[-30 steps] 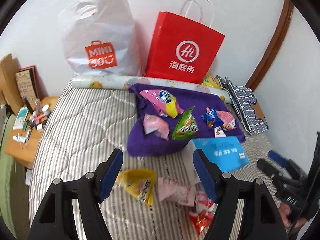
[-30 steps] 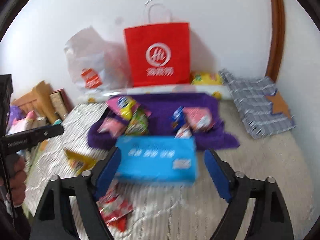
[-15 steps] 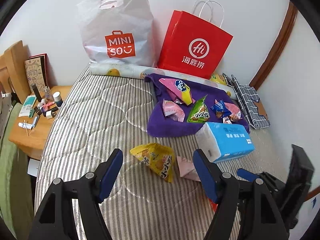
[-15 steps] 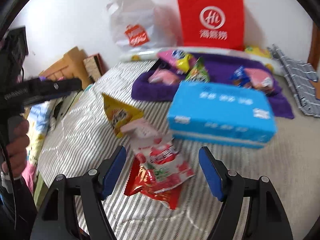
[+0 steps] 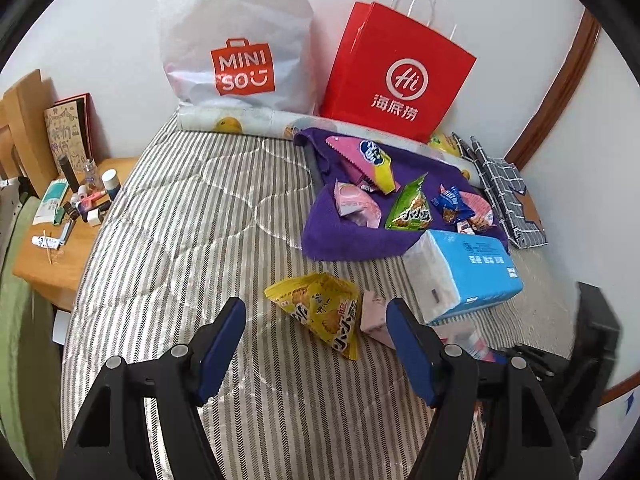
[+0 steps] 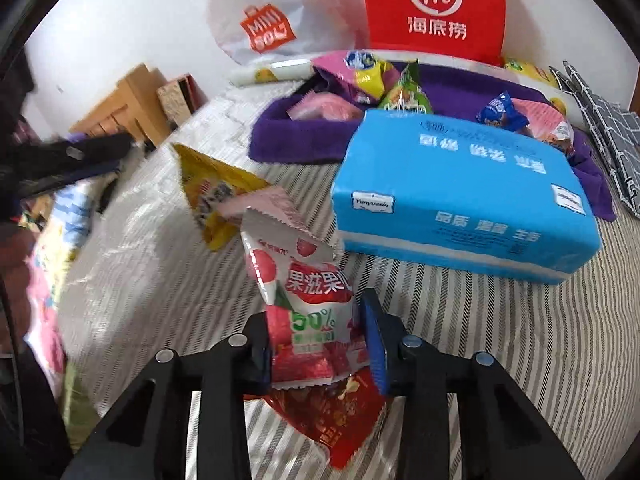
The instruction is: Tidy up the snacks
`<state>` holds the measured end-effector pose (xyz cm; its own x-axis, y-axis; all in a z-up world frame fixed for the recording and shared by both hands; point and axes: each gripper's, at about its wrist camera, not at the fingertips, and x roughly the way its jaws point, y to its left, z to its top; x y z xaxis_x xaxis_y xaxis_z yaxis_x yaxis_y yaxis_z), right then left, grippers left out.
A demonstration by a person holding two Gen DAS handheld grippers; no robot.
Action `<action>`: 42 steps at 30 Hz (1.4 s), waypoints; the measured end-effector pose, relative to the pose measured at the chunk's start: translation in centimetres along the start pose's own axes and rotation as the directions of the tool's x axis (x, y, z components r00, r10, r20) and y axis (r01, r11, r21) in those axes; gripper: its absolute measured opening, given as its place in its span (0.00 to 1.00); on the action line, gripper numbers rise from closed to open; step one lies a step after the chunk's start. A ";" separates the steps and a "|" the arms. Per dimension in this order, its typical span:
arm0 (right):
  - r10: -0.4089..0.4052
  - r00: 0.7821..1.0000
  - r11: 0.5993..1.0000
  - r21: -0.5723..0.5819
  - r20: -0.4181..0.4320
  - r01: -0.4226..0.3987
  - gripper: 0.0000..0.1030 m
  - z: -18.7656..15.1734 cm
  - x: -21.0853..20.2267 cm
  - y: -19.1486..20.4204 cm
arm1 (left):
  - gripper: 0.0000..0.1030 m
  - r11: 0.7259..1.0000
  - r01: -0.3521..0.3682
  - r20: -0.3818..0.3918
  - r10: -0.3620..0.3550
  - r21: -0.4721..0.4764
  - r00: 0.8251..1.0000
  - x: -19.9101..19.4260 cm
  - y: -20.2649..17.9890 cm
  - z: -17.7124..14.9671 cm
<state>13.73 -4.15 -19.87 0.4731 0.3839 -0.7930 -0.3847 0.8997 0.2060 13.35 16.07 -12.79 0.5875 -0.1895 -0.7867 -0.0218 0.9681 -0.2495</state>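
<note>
- We are working over a striped bed (image 5: 180,248), which is filling most of both views and carrying everything below.
- A white Miniso bag (image 5: 236,40) and a red paper bag (image 5: 396,76) are standing against the wall at 12 o'clock in the left wrist view.
- A purple towel (image 5: 352,236) is lying in front of the red bag, at about 1 o'clock, and holding a pink-and-yellow packet (image 5: 360,160), a pink packet (image 5: 356,204), a green packet (image 5: 412,208) and a blue packet (image 5: 452,204).
- A blue tissue pack (image 6: 460,196) is sitting just beside the towel's near edge, at 1 o'clock in the right wrist view.
- A wooden worktop (image 5: 60,256) at 9 o'clock beside the bed is carrying small bottles and tubes.
- We are holding the left hand-held gripper (image 5: 316,348) spread wide and empty above the bed, with a yellow snack bag (image 5: 320,312) lying between and just beyond its fingers, at 12 o'clock.
- We are pinching a red-and-white fruit snack pouch (image 6: 312,300) in the right hand-held gripper (image 6: 320,344), at 6 o'clock in its own view, the jaws pressing on the pouch's lower half.
- A red snack packet (image 6: 336,420) is lying under that pouch; we cannot tell whether it is being gripped too.
- A small pale pink packet (image 6: 260,204) is resting against the yellow bag, at 11 o'clock from the pouch.
</note>
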 end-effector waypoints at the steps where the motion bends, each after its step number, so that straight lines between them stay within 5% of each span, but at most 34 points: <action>1: -0.011 1.000 1.000 -0.006 0.001 0.011 0.24 -0.2 -0.4 -0.1 | 0.69 1.000 0.000 -0.001 0.000 0.000 1.000 0.2 0.0 -0.1; 11: -0.110 0.989 0.993 0.049 0.095 0.106 0.24 -2.8 -5.6 -4.7 | 0.69 0.999 -0.052 -0.032 0.052 -0.005 0.998 4.0 -0.4 -0.1; 17: -0.297 0.948 0.952 0.116 0.110 0.285 0.24 -3.8 -7.5 -9.1 | 0.69 0.998 -0.057 -0.074 0.057 0.005 0.996 7.0 -0.7 0.4; 21: -0.347 0.933 0.930 0.166 0.100 0.328 0.25 -4.1 -7.0 -11.2 | 0.67 0.999 -0.047 -0.088 0.048 0.015 0.995 8.4 -1.3 0.5; 25: -0.318 0.944 0.941 0.146 0.086 0.304 0.29 -4.2 -5.4 -11.2 | 0.63 0.999 -0.040 -0.094 0.042 0.024 0.995 9.2 -1.7 0.3; 28: -0.290 0.953 0.952 0.128 0.086 0.278 0.51 -4.3 -4.9 -10.8 | 0.55 0.999 -0.028 -0.088 0.030 0.025 0.996 9.0 -1.8 0.2; 34: -0.223 0.964 0.971 0.120 0.143 0.206 0.74 -4.7 -6.3 -10.4 | 0.47 1.000 -0.001 -0.088 0.003 0.021 0.996 8.3 -1.8 0.2; 42: -0.212 0.968 0.971 0.142 0.133 0.193 0.74 -3.6 -4.4 -11.1 | 0.37 1.000 0.010 -0.091 -0.007 0.029 0.996 7.2 -2.1 -0.4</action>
<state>13.09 -16.60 -20.76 0.6448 0.2089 -0.7353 -0.1701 0.9770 0.1284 17.29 12.58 -18.17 0.5117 -0.2107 -0.8329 0.0073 0.9705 -0.2411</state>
